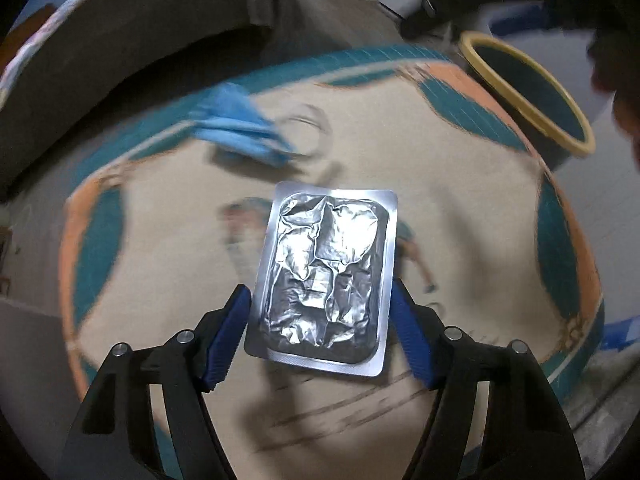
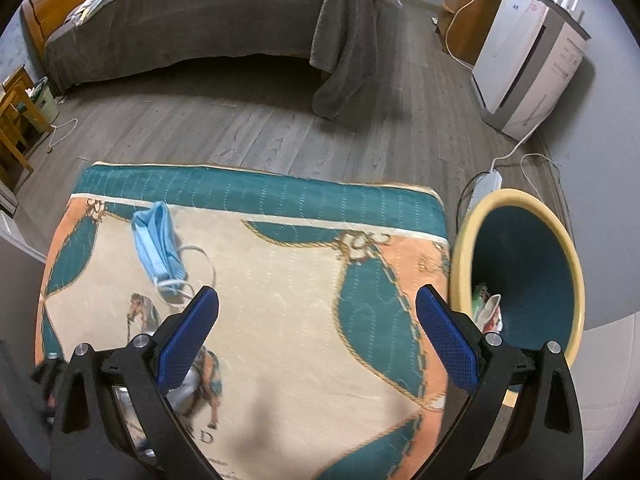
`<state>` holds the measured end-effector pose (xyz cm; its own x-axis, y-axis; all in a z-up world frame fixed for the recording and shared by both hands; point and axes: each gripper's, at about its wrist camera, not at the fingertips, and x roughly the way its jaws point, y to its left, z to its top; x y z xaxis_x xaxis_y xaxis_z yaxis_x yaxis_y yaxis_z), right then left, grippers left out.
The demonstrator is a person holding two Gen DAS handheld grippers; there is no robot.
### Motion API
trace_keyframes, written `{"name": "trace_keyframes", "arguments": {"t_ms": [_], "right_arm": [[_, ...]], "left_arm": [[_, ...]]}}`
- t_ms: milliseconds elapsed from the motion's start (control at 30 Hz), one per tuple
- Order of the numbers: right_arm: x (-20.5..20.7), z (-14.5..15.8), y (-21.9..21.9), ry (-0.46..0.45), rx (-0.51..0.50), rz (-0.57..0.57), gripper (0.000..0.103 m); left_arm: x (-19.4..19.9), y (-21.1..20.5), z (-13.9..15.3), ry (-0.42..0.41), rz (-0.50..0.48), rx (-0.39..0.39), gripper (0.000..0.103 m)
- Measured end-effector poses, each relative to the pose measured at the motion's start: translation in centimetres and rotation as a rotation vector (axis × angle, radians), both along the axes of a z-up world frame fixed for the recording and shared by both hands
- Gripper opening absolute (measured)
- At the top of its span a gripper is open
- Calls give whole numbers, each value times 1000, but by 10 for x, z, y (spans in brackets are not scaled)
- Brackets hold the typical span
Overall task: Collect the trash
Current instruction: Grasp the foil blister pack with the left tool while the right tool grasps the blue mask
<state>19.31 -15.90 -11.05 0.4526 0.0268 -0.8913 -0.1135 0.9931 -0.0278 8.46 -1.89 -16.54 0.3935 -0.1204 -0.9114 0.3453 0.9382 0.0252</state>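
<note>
My left gripper (image 1: 320, 292) is shut on a crumpled silver foil blister pack (image 1: 326, 272) and holds it above the patterned rug (image 1: 460, 208). A blue face mask (image 1: 240, 128) lies on the rug beyond it; it also shows in the right wrist view (image 2: 158, 244). The blue trash bin with a yellow rim (image 1: 524, 92) stands at the rug's right edge. In the right wrist view the bin (image 2: 520, 264) holds some wrappers (image 2: 488, 308). My right gripper (image 2: 316, 300) is open and empty above the rug (image 2: 280, 280), left of the bin.
A bed with a grey cover (image 2: 200, 20) stands on the wood floor beyond the rug. A white appliance (image 2: 528, 60) and a power strip with cables (image 2: 490, 184) are at the right near the bin. Wooden furniture (image 2: 16, 120) stands at the far left.
</note>
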Motion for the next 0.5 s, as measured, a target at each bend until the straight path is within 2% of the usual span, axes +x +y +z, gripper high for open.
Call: {"name": "trace_keyframes", "arguments": {"t_ms": [100,233,367,500], "right_arm": [[7,-6,13,8,29,-7,97],[15,-20,40,29,71,1,97],[17,-34,74,28,58,67,97],[15,-46,96,26,20,129,97]], "left_arm": [[5,35,16,-38,100,8,71],[17,86,22,-70,292,-3,71],[27,108,27,-99,373,-6,71],[34,112,31,-119,408,-23,71]]}}
